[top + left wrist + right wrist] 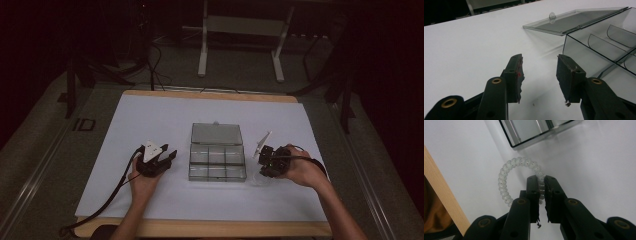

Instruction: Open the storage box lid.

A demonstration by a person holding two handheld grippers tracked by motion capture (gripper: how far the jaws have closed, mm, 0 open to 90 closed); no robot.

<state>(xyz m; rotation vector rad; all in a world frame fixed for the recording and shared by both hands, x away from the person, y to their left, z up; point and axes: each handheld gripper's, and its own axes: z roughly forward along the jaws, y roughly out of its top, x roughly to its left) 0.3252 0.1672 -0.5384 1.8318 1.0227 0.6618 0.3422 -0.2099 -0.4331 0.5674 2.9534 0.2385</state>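
Box [217, 164] at the middle of the surface [150, 120], lid [216, 134] folded flat behind it, compartments in rows inside. Left tool [167, 156] just left of the box, resting low over the surface. Right tool [264, 161] just right of the box. Bracelet [506, 176] between the right tool's pads, near the box's corner, with the surface's near edge on its other side.
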